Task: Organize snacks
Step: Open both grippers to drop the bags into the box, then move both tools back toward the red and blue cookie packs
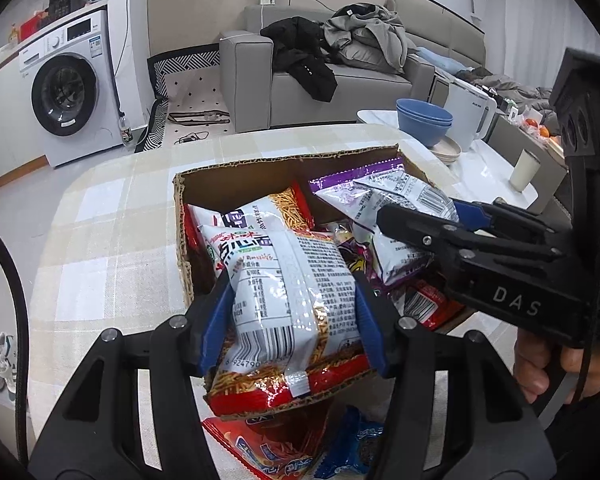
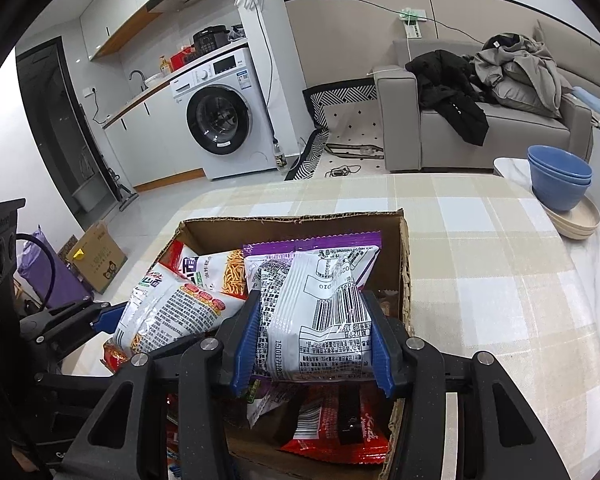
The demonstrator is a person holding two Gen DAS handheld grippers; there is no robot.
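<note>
An open cardboard box (image 1: 236,168) on the checked tablecloth holds several snack bags; it also shows in the right wrist view (image 2: 292,220). My left gripper (image 1: 294,314) is shut on a red and white noodle-snack bag (image 1: 288,280) over the box's near edge. My right gripper (image 2: 312,340) is shut on a purple and white snack bag (image 2: 324,312) inside the box. In the left wrist view the right gripper (image 1: 424,220) reaches in from the right, holding that purple bag (image 1: 396,200). The left gripper (image 2: 100,316) shows at the left of the right wrist view with the noodle bag (image 2: 172,312).
A red bag (image 1: 268,440) and a blue bag (image 1: 356,444) lie on the table in front of the box. Stacked blue bowls (image 2: 560,176) on beige plates, a white kettle (image 1: 468,116) and a cup (image 1: 524,168) stand at the right. Sofa and washing machine lie beyond.
</note>
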